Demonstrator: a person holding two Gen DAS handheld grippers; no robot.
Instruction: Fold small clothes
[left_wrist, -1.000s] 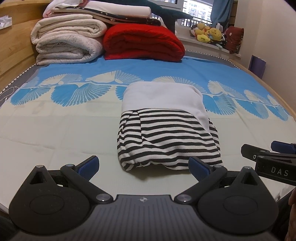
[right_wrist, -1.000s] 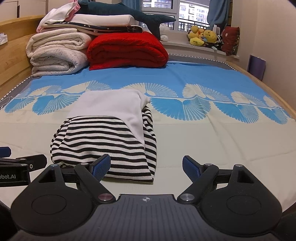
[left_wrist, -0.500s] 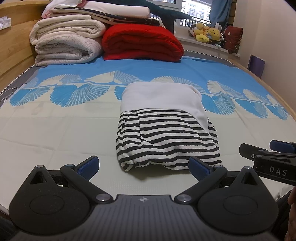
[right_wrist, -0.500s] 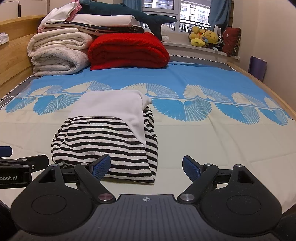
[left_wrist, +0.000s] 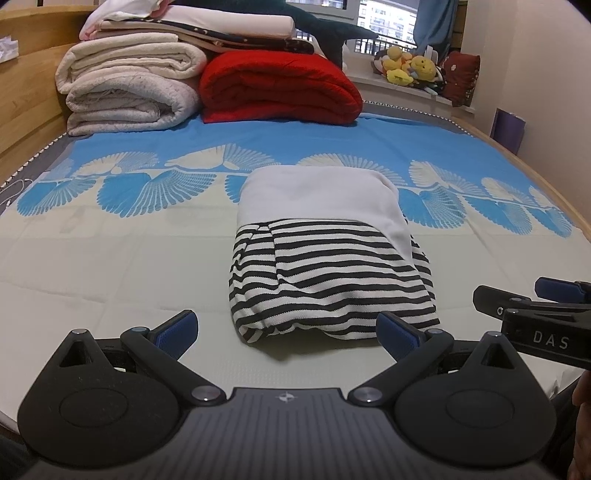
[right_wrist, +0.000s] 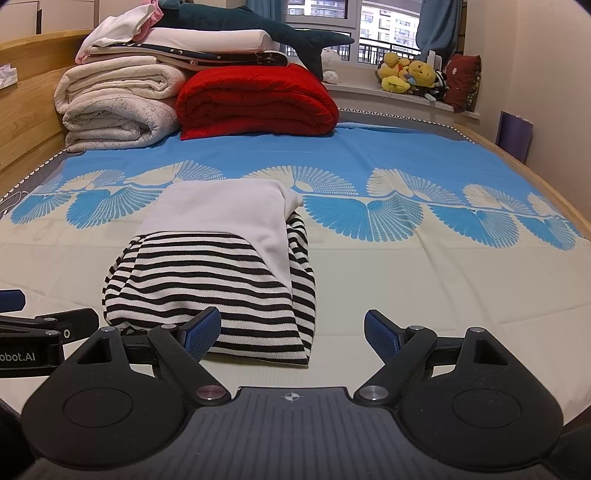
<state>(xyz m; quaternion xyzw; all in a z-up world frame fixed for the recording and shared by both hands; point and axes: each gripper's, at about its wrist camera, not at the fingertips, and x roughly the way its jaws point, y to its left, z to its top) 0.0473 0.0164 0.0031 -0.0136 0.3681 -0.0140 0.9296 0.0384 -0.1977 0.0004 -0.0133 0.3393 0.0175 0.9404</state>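
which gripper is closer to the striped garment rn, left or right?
Roughly level; left arguably. The left gripper is centred on the striped garment's near edge, open, not touching. The right gripper sits toward its right corner, only its left finger overlapping the hem in view; contact unclear.

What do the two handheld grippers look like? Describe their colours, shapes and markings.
Both are matt black. The left gripper and right gripper each have a ribbed grey centre plate with a small compass-like mark, two rounded lobes, silver pivot screws and angled fingers ending in textured blue pads. White lettering on their sides reads "DAS" and "obot.AI".
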